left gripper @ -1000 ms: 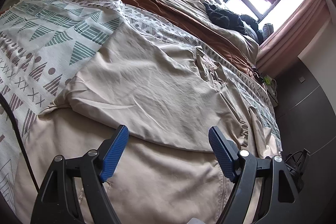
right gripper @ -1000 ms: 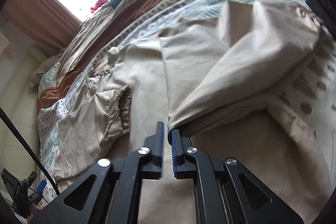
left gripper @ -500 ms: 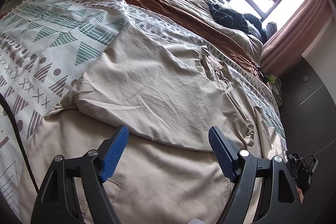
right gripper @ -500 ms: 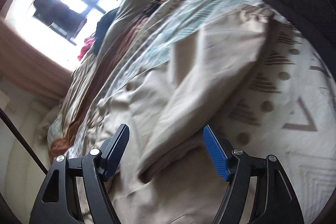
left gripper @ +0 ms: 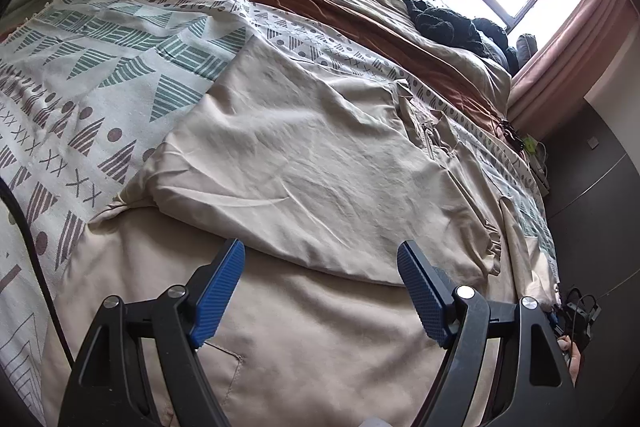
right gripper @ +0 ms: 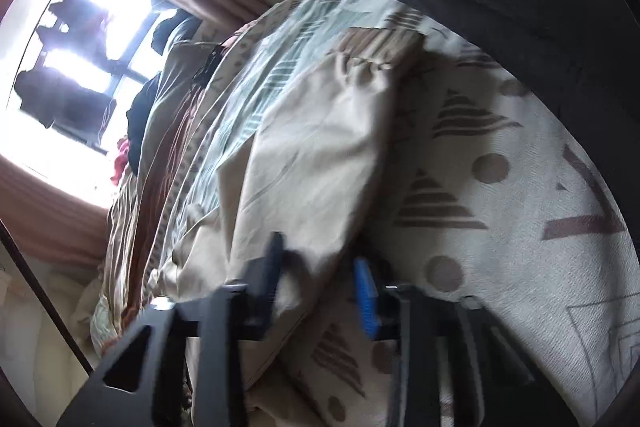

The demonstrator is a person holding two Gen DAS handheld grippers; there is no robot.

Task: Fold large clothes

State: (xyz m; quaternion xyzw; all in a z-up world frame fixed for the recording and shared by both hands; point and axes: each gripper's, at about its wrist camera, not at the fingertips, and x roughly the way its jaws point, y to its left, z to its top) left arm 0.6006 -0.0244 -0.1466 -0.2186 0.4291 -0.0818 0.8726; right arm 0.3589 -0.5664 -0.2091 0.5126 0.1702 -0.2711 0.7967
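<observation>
Above beige garment, left gripper level, spread wide, empty; right gripper tilted, part-open astride fold

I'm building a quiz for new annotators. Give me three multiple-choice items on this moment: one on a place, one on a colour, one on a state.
1. Where does the beige garment lie?
A. On the patterned bedspread
B. On the floor
C. On a hanger

2. What colour are the pads of the left gripper?
A. Red
B. Blue
C. Yellow

3. How does the left gripper stand?
A. Shut on the garment
B. Shut on nothing
C. Open, holding nothing

Key: 1 A, the garment is spread over the bedspread's triangle print. 2 B, both pads show blue in the left wrist view. 3 C, its fingers stand wide apart above the cloth with nothing between them.
</observation>
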